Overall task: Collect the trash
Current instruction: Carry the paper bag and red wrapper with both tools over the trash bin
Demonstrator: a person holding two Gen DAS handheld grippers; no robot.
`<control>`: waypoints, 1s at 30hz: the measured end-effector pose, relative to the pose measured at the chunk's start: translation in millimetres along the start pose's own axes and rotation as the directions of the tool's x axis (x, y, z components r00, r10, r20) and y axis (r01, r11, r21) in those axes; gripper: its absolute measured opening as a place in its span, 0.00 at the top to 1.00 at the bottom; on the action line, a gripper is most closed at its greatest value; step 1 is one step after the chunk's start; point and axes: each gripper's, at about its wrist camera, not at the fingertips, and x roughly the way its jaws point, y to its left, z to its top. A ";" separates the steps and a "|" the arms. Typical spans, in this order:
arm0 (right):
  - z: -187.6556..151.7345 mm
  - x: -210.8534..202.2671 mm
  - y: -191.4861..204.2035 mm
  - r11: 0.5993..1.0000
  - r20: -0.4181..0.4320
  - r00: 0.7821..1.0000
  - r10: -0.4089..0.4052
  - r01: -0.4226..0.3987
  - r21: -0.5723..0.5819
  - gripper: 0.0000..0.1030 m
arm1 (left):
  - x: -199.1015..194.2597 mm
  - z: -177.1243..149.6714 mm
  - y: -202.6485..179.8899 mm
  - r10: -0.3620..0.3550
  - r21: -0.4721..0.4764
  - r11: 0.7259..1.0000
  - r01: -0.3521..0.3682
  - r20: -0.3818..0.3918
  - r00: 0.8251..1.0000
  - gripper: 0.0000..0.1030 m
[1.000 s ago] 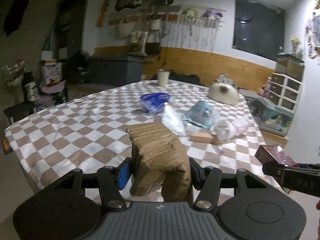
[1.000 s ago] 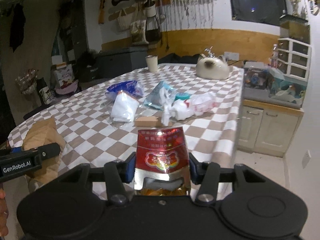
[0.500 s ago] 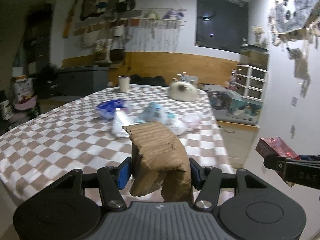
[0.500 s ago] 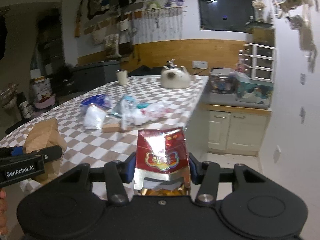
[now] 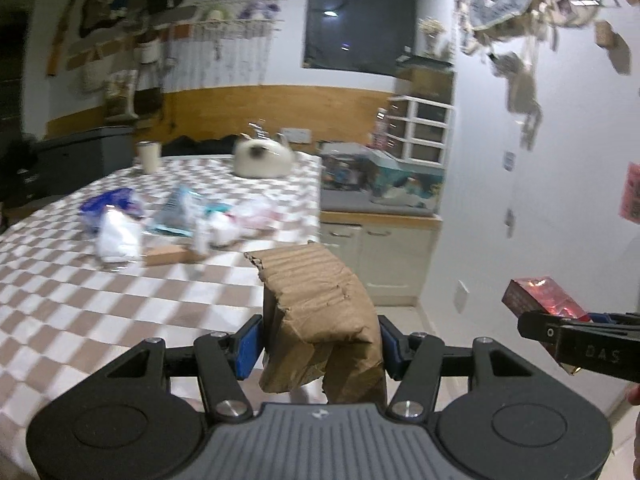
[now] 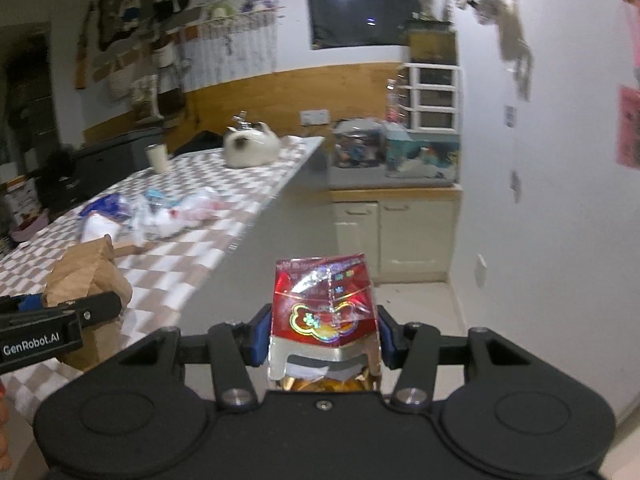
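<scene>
Crumpled brown cardboard (image 5: 320, 312) clamped in left gripper (image 5: 320, 346); shiny red foil packet (image 6: 324, 304) clamped in right gripper (image 6: 322, 338).

home kitchen-diner | checkered table (image 5: 120, 300) | cabinets (image 6: 396, 236) | drawers (image 5: 420, 128)

Cardboard (image 5: 320, 300) left of carton (image 6: 324, 300)

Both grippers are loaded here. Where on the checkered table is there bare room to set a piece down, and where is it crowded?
Bare checkered tablecloth lies on the near side of the wrapper pile, and more between the pile and the pale cup. The crumpled plastic wrappers crowd the middle; the small cardboard block sits at their near edge.
</scene>
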 end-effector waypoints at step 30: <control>-170.3 189.6 -151.4 0.905 -0.447 0.886 -0.123 0.285 0.316 0.50 | 262.6 -142.7 -106.0 -0.198 0.028 0.972 0.232 -0.428 0.882 0.43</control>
